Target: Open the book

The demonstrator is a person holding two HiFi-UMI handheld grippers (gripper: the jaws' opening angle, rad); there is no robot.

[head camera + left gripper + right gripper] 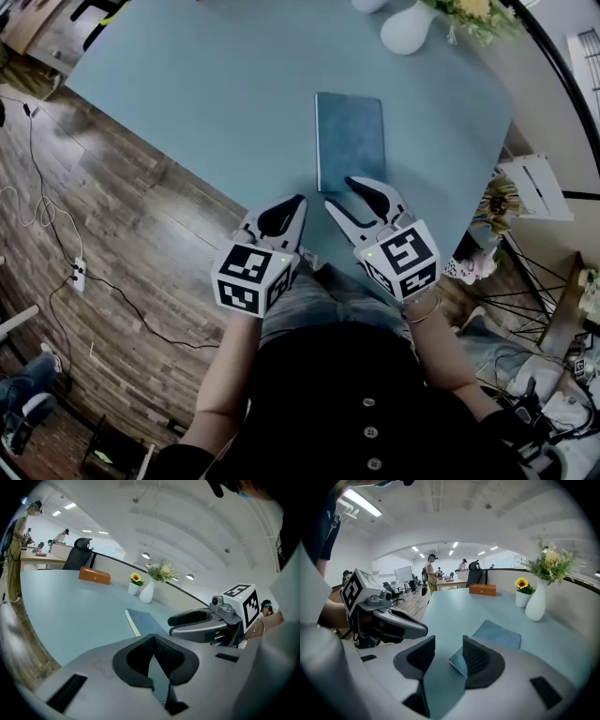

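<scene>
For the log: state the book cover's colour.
Dull blue-grey, faintly mottled, on the closed book; the head view shows it best.

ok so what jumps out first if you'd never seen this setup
The closed blue-grey book catches the eye first, lying flat in the middle of the teal table. Just below it, at the table's near edge, are two tongs with marker cubes: the right tongs are open at the book's near end, and the left tongs are shut beside them. A white vase of flowers stands at the far edge.
</scene>
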